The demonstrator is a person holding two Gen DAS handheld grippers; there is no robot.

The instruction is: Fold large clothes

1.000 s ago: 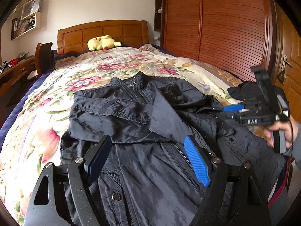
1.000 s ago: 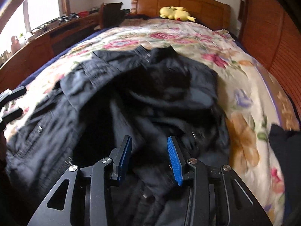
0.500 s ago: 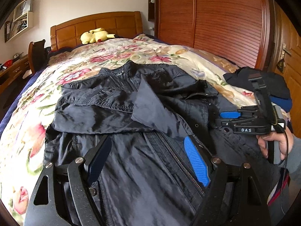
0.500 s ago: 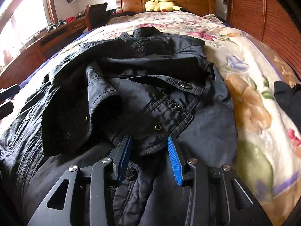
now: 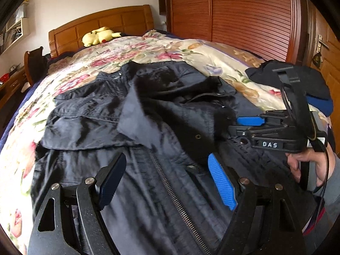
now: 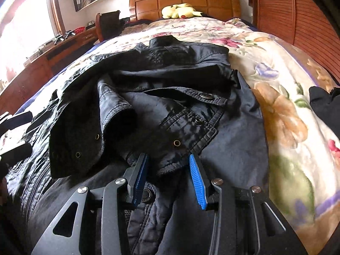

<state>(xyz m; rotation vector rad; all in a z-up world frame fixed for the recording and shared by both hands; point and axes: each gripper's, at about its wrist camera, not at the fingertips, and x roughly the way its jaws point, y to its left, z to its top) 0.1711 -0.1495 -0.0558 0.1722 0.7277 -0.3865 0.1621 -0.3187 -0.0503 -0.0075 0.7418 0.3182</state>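
Note:
A large dark navy jacket (image 5: pixel 119 114) lies on the flowered bed, collar toward the headboard, both sleeves folded in over the chest. It also fills the right wrist view (image 6: pixel 170 80). My left gripper (image 5: pixel 167 178) is open and empty, just above the jacket's lower front by the zipper (image 5: pixel 174 197). My right gripper (image 6: pixel 167 172) is open, its blue pads (image 6: pixel 197 180) either side of the folded sleeve's cuff (image 6: pixel 187 131) without clamping it. It also shows in the left wrist view (image 5: pixel 240 123), at the jacket's right side.
The flowered bedspread (image 5: pixel 191 51) surrounds the jacket. A yellow plush toy (image 6: pixel 178 10) lies by the wooden headboard (image 6: pixel 184 0). A dark folded garment (image 5: pixel 297 78) sits on the bed's right edge. A wooden wardrobe (image 5: pixel 244 14) stands to the right, a desk (image 6: pixel 42 63) to the left.
Both grippers drew back toward the jacket's hem and sank lower. The right gripper stayed open around the folded sleeve's cuff. The jacket lies settled, where a second ago it was blurred in motion.

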